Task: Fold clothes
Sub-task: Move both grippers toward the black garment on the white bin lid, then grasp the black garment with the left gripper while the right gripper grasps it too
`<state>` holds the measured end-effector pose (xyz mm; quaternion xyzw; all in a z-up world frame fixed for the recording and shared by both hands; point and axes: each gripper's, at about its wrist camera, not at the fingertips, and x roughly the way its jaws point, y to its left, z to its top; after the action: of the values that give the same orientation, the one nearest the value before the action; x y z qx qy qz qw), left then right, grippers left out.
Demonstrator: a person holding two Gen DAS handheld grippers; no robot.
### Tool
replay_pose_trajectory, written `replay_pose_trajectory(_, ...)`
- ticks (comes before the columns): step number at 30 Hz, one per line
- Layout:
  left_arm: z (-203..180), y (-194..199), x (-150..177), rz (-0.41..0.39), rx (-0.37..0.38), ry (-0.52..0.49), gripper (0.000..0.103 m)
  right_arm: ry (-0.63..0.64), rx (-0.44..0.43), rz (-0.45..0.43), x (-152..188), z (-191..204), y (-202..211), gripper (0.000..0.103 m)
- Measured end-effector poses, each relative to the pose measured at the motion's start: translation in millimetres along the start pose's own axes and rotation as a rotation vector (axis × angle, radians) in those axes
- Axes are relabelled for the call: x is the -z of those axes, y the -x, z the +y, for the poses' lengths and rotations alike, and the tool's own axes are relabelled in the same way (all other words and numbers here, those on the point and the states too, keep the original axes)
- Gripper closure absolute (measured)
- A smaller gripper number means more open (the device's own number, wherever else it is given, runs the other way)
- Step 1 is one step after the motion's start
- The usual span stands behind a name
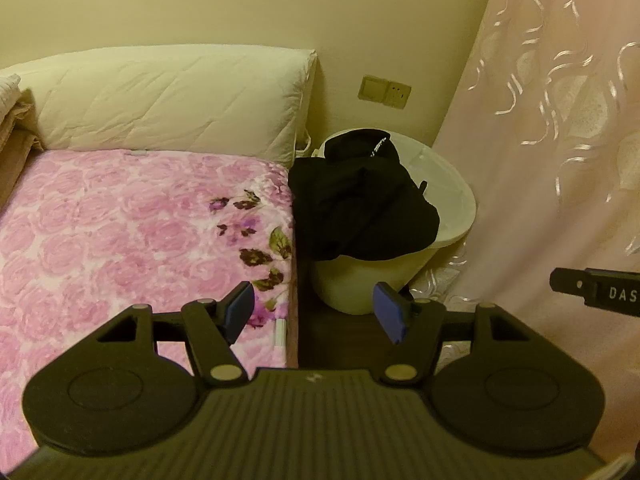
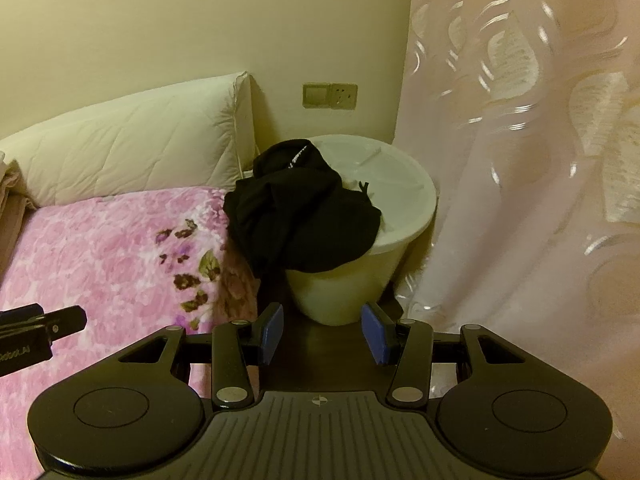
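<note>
- Left wrist view: jaws of left gripper [image 1: 316, 312] stand wide, nothing between the blue pads [image 1: 240, 306]. Black garment [image 1: 360, 204] lies crumpled on the white lidded bucket [image 1: 452, 200], beside the pink floral blanket [image 1: 120, 232]; white pillow [image 1: 168, 100] behind. Gripper well short of the cloth.
- Right wrist view: jaws of right gripper [image 2: 322, 330] also wide, empty. Garment [image 2: 304, 216] droops over the bucket's [image 2: 400, 184] near rim; curtain [image 2: 520, 160] at right.
- Judgement: soft, light, limp; will sag and unfurl when lifted. Best hold: a pinch on the overhanging near edge, one gripper at each side.
</note>
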<state>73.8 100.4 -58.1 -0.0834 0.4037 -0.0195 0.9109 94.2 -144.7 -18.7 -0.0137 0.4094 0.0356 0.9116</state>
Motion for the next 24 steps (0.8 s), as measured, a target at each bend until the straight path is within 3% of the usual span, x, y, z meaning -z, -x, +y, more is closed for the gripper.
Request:
replay_pose_trajectory(7,-9.2,-53.3,-23.4,0.017,-0.013,-0.015,0.041,-0.033,-0.028,0.056,-27.5,-27.8,-65.4,0.055)
replay_pose_trajectory(10,-20.3,-84.6,-36.6,0.011,-0.028,-0.026,0.047,-0.047,-0.047,0.088,-43.7,-41.0,-101.7,0.055)
replay_pose_trajectory(16,-38.2,-155.5,-71.7,0.071,-0.059,0.015,0.047,-0.07,-0.088,0.15,-83.1,-66.0,-173.5,0.055)
replay_pose_trajectory(24,-62.3,-250.9,-110.1,0.128,-0.073,-0.082,0.045,-0.138,-0.115,0.191,-116.2,-101.7,-261.9,0.055)
